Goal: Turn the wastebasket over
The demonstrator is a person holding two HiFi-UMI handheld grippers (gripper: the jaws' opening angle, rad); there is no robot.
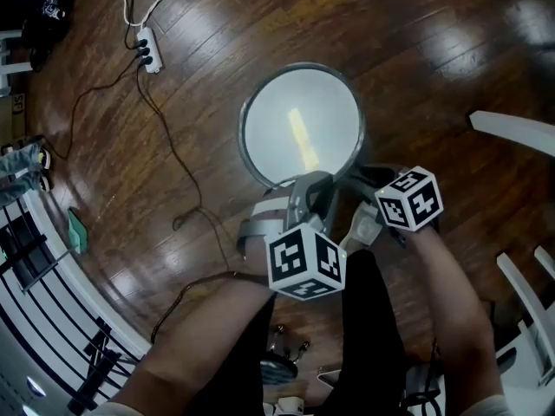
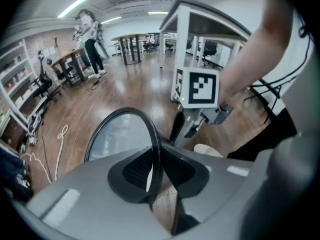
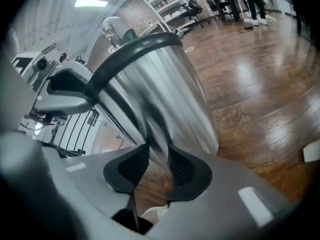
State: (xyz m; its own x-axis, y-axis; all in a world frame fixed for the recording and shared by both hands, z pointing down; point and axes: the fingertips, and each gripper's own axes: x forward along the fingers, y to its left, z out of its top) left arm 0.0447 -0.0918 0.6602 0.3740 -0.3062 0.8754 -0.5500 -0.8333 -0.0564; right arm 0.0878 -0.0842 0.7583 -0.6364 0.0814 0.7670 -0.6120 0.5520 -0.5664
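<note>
Two views: left tool [image 2: 154,173] pinches wastebasket [image 2: 117,134] rim; head view hides contact.

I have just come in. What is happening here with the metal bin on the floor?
A person works on the wastebasket with a tool in each hand. The left tool is closed on its black rim. The right tool has the shiny side wall between its jaws, but whether it grips cannot be told.

Ceiling lights [image 2: 80,6] threw glare on the floor [image 1: 416,50] around the wastebasket [image 1: 300,126]; its near wall showed motion blur.
</note>
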